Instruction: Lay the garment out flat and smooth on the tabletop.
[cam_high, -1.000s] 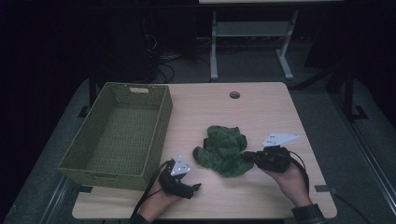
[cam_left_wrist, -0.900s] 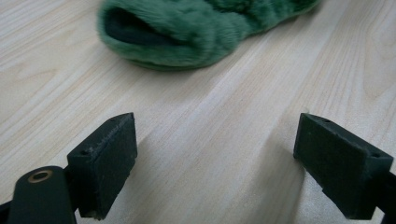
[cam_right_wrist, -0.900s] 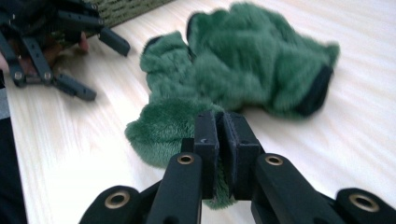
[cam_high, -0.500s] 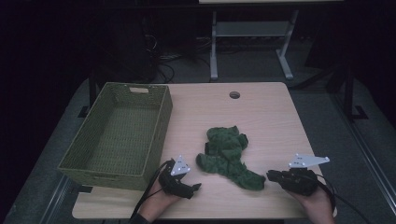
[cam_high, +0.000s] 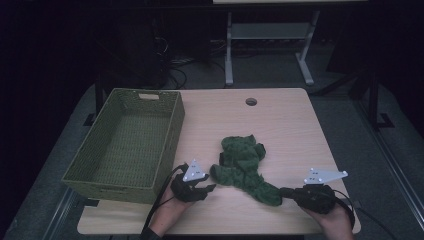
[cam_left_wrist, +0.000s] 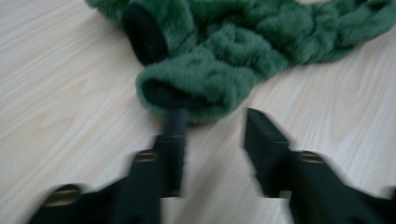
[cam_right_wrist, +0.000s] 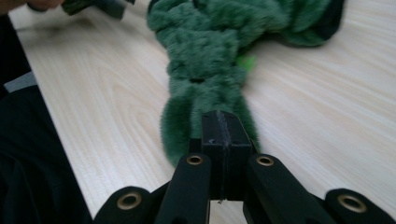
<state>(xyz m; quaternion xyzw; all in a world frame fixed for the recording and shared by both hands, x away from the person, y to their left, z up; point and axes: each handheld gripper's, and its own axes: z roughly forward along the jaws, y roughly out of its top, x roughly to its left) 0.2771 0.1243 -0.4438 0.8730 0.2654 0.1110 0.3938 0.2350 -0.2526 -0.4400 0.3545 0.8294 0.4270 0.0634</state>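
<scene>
A green fuzzy garment (cam_high: 242, 159) lies bunched on the wooden table (cam_high: 285, 125), with one sleeve stretched toward the near right. My right gripper (cam_high: 283, 191) is shut on that sleeve's end; in the right gripper view the closed jaws (cam_right_wrist: 223, 122) hide the end, and the garment (cam_right_wrist: 205, 51) runs away behind them. My left gripper (cam_high: 210, 188) rests on the table at the garment's left end. It stands open (cam_left_wrist: 215, 116), with a dark-lined cuff of the garment (cam_left_wrist: 196, 88) just past the left jaw's tip.
A green woven basket (cam_high: 174, 131) stands on the table's left side, close beside my left hand. A round cable hole (cam_high: 251, 101) sits near the far edge. The near table edge runs just below both hands. A metal frame (cam_high: 265, 35) stands behind the table.
My right gripper has moved right and toward the near edge, drawing a sleeve out of the bunched garment. The left gripper has barely moved.
</scene>
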